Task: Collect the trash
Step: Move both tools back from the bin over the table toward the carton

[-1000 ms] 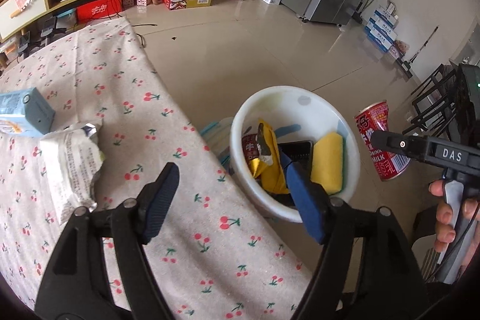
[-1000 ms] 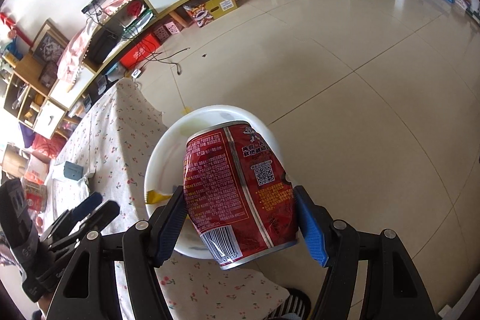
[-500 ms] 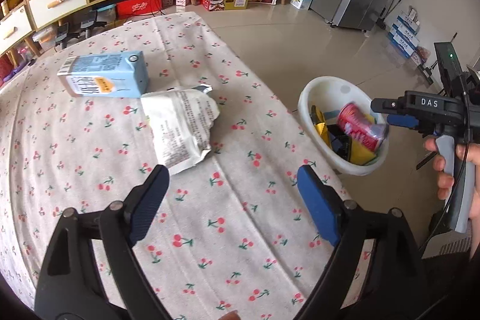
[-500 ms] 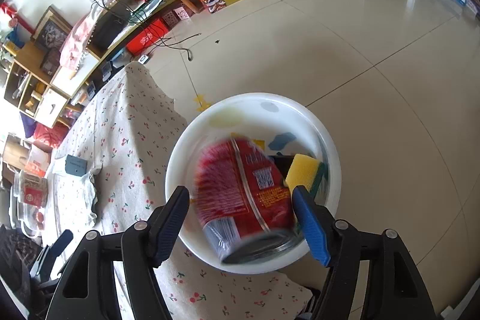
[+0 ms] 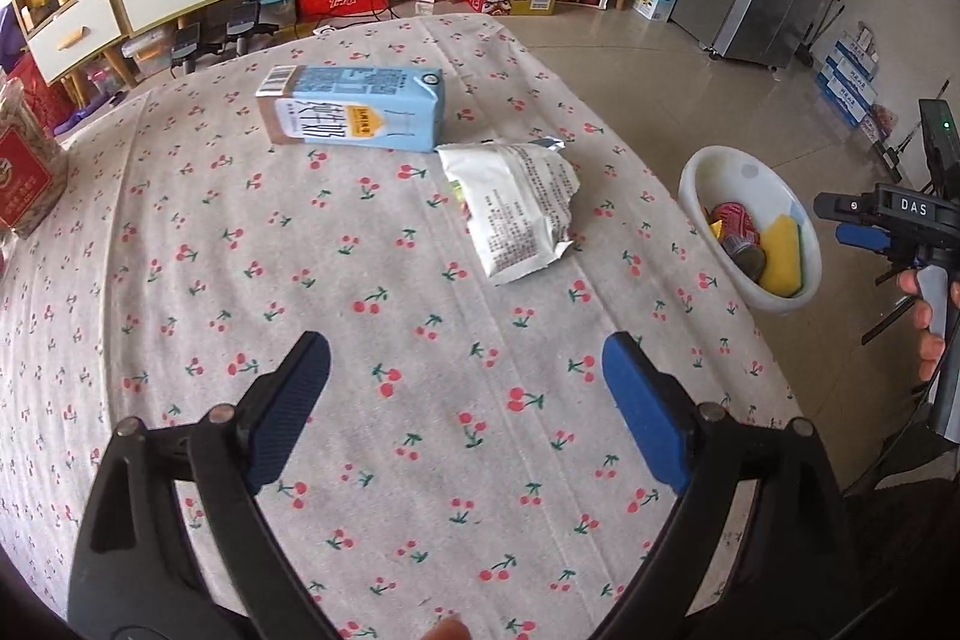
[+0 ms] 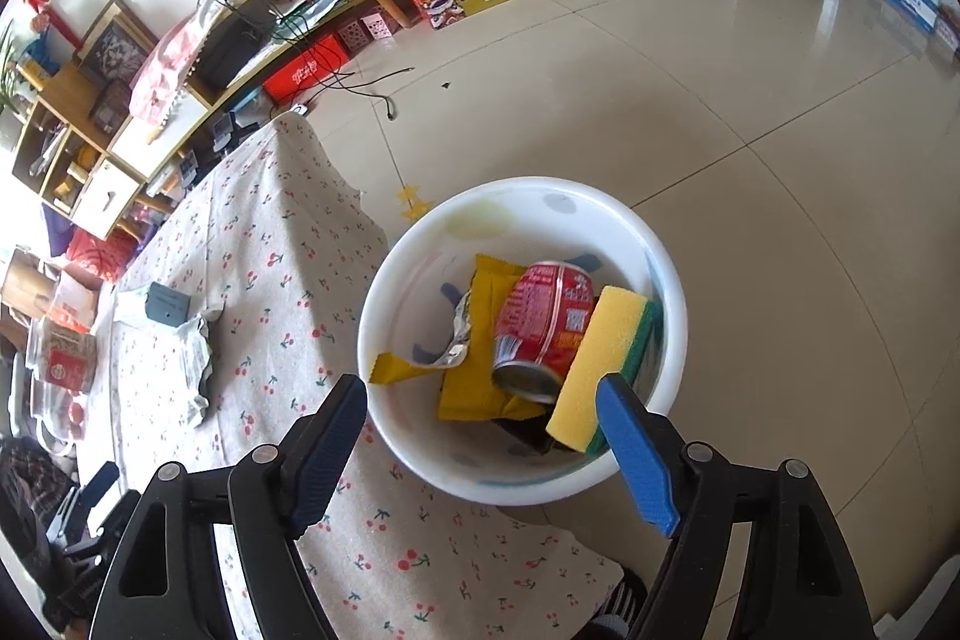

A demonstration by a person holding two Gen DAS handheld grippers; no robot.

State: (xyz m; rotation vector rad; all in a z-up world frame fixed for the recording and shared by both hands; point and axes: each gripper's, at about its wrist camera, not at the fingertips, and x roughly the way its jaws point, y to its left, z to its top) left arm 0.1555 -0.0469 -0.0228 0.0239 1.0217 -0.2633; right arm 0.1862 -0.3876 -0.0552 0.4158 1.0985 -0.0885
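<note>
Left wrist view: left gripper point(image 5: 465, 388) spread wide, empty, above the table point(image 5: 180, 340); carton point(image 5: 354, 112) and wrapper point(image 5: 516, 208) near its far right edge, uncollected. Right wrist view: right gripper point(image 6: 480, 436) agape, empty, over the basin point(image 6: 666, 280); can point(image 6: 543, 325) inside. Next likely calls for closing on the wrapper.

Bright, soft daylight; sharp focus, heavy fisheye bending, dark vignetted corners.

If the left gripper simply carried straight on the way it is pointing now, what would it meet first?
Probably the cherry-print tablecloth itself: the open left gripper points down at bare cloth between its fingers. On a shallower path, the torn white wrapper would come first, then the blue milk carton. Depth is hard to judge.
</note>
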